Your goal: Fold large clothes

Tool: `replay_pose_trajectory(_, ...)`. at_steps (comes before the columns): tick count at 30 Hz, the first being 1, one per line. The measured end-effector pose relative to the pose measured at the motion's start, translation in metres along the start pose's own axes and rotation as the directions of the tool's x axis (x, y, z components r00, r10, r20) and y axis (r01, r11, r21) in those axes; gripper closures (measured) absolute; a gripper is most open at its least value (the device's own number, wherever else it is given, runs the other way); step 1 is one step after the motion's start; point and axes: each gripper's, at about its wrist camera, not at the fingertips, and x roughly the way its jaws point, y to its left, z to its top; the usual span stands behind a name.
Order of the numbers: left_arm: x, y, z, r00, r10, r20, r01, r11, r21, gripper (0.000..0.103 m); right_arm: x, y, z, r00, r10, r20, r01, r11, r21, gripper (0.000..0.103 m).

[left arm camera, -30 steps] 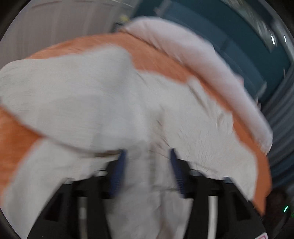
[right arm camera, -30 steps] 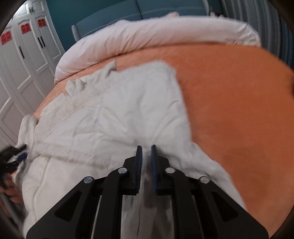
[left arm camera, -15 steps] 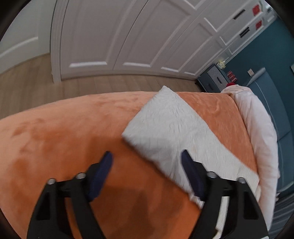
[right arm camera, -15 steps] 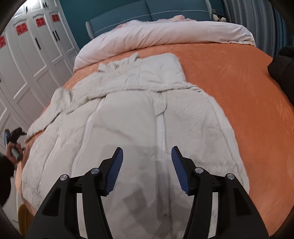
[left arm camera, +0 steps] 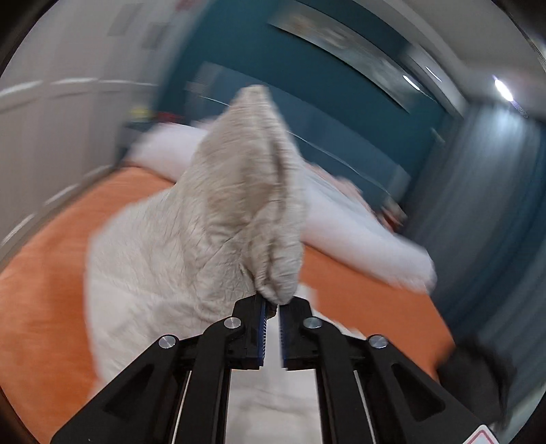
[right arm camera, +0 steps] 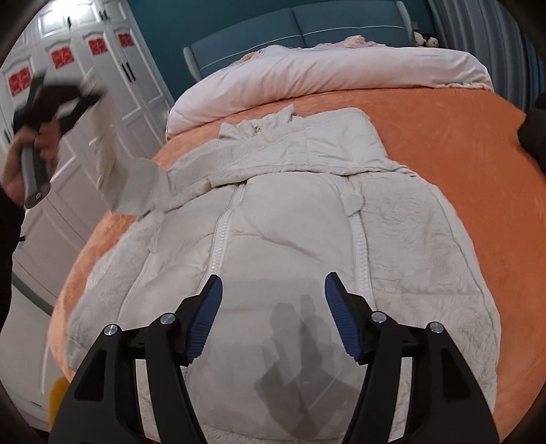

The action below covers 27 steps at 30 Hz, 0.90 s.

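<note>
pinching a bunched fold of the cream jacket, the left tool is closing tight and lifting that sleeve clear of the orange bed cover. the right tool hangs above the jacket's front, jaws spreading with nothing between them. the jacket lies flat, zip open.

Teal wall, padded blue headboard; white panelled wardrobe doors (red decals); orange bedspread, pale duvet, grey curtains.
</note>
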Motion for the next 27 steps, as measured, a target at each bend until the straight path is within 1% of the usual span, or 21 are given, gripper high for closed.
replay_pose_trajectory(1, 0.014, -0.027, -0.014, 0.999, -0.017, -0.04, 0.018, 0.999, 0.032, 0.088, -0.003, -0.003, -0.001, 1.0, -0.001, 0.004, 0.001, 1.0, 0.007, 0.043)
replay_pose_trajectory(2, 0.035, -0.06, -0.039, 0.994, -0.024, -0.107, 0.031, 0.997, 0.07, 0.063, -0.006, -0.008, -0.001, 1.0, -0.005, 0.008, 0.005, 1.0, 0.013, 0.042)
replay_pose_trajectory(3, 0.046, -0.075, -0.055, 0.99, -0.009, -0.141, 0.02, 0.996, 0.083, 0.036, -0.01, -0.015, -0.002, 1.0, -0.013, 0.012, 0.013, 1.0, 0.023, 0.041)
replay_pose_trajectory(4, 0.057, -0.088, -0.076, 0.986, 0.015, -0.165, 0.0, 0.996, 0.087, 0.034, -0.015, -0.024, -0.002, 1.0, -0.02, 0.016, 0.02, 0.999, 0.037, 0.041)
replay_pose_trajectory(5, 0.069, -0.097, -0.103, 0.978, 0.023, -0.206, -0.007, 0.997, 0.082, 0.035, -0.018, -0.028, -0.002, 1.0, -0.024, 0.018, 0.024, 0.999, 0.043, 0.041)
replay_pose_trajectory(7, 0.08, -0.096, -0.137, 0.958, 0.024, -0.287, -0.009, 0.998, 0.054, 0.035, -0.028, -0.046, -0.001, 0.998, -0.052, 0.027, 0.05, 0.997, 0.064, 0.039)
replay_pose_trajectory(8, 0.085, -0.09, -0.15, 0.947, 0.035, -0.32, -0.025, 0.999, 0.035, 0.035, -0.03, -0.053, 0.0, 0.998, -0.061, 0.03, 0.058, 0.996, 0.07, 0.038)
replay_pose_trajectory(9, 0.091, -0.077, -0.163, 0.936, 0.058, -0.347, -0.058, 0.998, 0.011, 0.036, -0.034, -0.063, 0.002, 0.997, -0.076, 0.034, 0.074, 0.994, 0.079, 0.038)
replay_pose_trajectory(11, 0.091, -0.053, -0.171, 0.925, 0.104, -0.365, -0.114, 0.993, -0.006, 0.037, -0.036, -0.075, 0.006, 0.995, -0.094, 0.04, 0.09, 0.992, 0.085, 0.038)
replay_pose_trajectory(13, 0.085, -0.019, -0.162, 0.919, 0.169, -0.356, -0.187, 0.982, -0.014, 0.037, -0.03, -0.085, 0.017, 0.994, -0.106, 0.04, 0.102, 0.99, 0.096, 0.038)
replay_pose_trajectory(15, 0.077, 0.017, -0.142, 0.914, 0.243, -0.325, -0.264, 0.964, -0.022, 0.037, -0.018, -0.089, 0.033, 0.996, -0.085, 0.038, 0.08, 0.99, 0.116, 0.037)
replay_pose_trajectory(17, 0.068, 0.043, -0.125, 0.909, 0.297, -0.293, -0.321, 0.947, -0.035, 0.037, -0.005, -0.092, 0.051, 0.997, -0.062, 0.049, 0.055, 0.989, 0.138, 0.037)
replay_pose_trajectory(19, 0.064, 0.071, -0.106, 0.897, 0.357, -0.26, -0.378, 0.925, -0.034, 0.037, 0.016, -0.088, 0.073, 0.998, -0.043, 0.04, 0.037, 0.99, 0.138, 0.037)
replay_pose_trajectory(21, 0.063, 0.091, -0.094, 0.88, 0.409, -0.241, -0.427, 0.904, -0.023, 0.037, 0.048, -0.077, 0.1, 0.999, -0.038, 0.022, 0.035, 0.993, 0.117, 0.037)
replay_pose_trajectory(23, 0.07, 0.111, -0.088, 0.863, 0.447, -0.237, -0.464, 0.886, -0.016, 0.037, 0.075, -0.067, 0.119, 1.0, -0.022, -0.004, 0.022, 0.996, 0.089, 0.037)
replay_pose_trajectory(24, 0.067, 0.12, -0.092, 0.856, 0.458, -0.239, -0.475, 0.88, -0.016, 0.037, 0.093, -0.063, 0.131, 1.0, -0.002, -0.014, 0.003, 0.995, 0.097, 0.037)
replay_pose_trajectory(26, 0.079, 0.133, -0.096, 0.843, 0.478, -0.246, -0.497, 0.867, -0.02, 0.037, 0.119, -0.066, 0.144, 0.998, 0.045, -0.032, -0.039, 0.985, 0.168, 0.037)
replay_pose_trajectory(27, 0.081, 0.139, -0.102, 0.837, 0.488, -0.249, -0.508, 0.861, -0.02, 0.037, 0.137, -0.07, 0.152, 0.997, 0.063, -0.046, -0.051, 0.969, 0.241, 0.037)
